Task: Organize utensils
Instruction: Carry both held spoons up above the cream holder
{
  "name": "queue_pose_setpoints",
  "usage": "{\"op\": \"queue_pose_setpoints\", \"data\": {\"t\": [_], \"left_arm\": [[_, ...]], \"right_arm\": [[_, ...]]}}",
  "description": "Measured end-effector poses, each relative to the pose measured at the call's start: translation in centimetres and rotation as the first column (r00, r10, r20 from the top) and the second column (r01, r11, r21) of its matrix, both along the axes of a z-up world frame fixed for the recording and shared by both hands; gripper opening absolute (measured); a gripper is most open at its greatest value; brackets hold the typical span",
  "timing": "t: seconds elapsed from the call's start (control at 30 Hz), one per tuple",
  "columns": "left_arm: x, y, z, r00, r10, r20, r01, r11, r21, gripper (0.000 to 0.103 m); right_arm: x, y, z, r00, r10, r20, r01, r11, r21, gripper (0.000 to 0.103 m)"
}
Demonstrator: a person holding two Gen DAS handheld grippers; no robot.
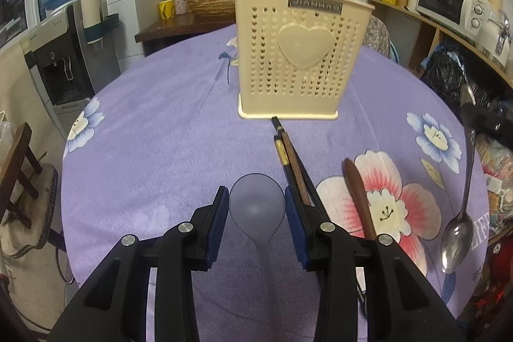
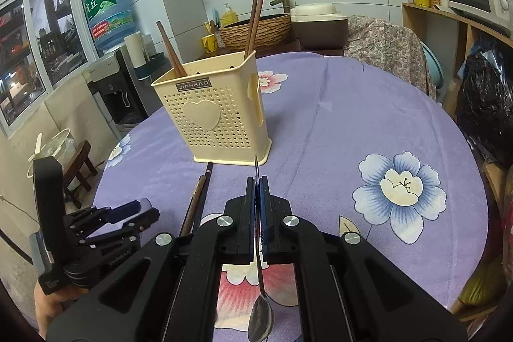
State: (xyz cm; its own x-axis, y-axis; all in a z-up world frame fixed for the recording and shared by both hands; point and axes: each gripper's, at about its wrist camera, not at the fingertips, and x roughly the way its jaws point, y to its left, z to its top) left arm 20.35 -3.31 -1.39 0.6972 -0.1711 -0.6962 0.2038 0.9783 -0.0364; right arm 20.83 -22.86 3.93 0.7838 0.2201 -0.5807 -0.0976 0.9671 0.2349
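A translucent grey plastic spoon (image 1: 257, 233) sits between the blue pads of my left gripper (image 1: 256, 196), bowl forward, and the gripper is shut on the bowl's sides just above the purple floral tablecloth (image 1: 160, 133). My right gripper (image 2: 257, 181) is shut on the thin handle of a metal spoon (image 2: 261, 319), whose bowl hangs down toward the camera; the metal spoon (image 1: 457, 241) also shows at the right of the left wrist view. A cream perforated utensil holder (image 1: 288, 53) (image 2: 218, 114) stands ahead with brown chopsticks (image 2: 253, 18) in it. Loose chopsticks (image 1: 290, 156) and a brown wooden spoon (image 1: 359, 197) lie on the cloth.
The left gripper (image 2: 138, 212) and a hand show at the lower left of the right wrist view. A water dispenser (image 1: 61, 53) and wooden stool (image 1: 19, 169) stand left of the table. A shelf with a microwave (image 1: 449, 5) and a black bag (image 1: 449, 76) lie to the right.
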Motion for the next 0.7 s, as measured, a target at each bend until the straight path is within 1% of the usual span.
{"op": "queue_pose_setpoints", "data": {"t": [0.1,0.33,0.4,0.47,0.7], "left_arm": [[0.2,0.3,0.7,1.000,0.004,0.017,-0.004,1.000,-0.012,0.036],[0.3,0.8,2.1,0.998,0.001,0.058,0.002,0.999,-0.038,0.036],[0.3,0.8,2.5,0.998,0.000,0.070,0.002,0.999,-0.039,0.036],[0.3,0.8,3.0,0.996,-0.005,0.085,0.009,0.999,-0.045,0.036],[0.0,1.1,5.8,0.985,0.004,0.175,0.007,0.998,-0.061,0.036]], "right_arm": [[0.0,-0.1,0.0,1.000,0.001,-0.002,-0.001,1.000,0.013,0.003],[0.1,0.0,0.1,1.000,0.000,0.001,0.000,1.000,0.007,0.003],[0.1,0.2,0.1,1.000,-0.003,0.003,0.003,1.000,-0.014,0.003],[0.1,0.2,0.2,1.000,0.001,0.002,-0.001,1.000,-0.004,0.003],[-0.4,0.6,0.8,1.000,0.001,0.024,-0.001,1.000,-0.027,0.003]]}}
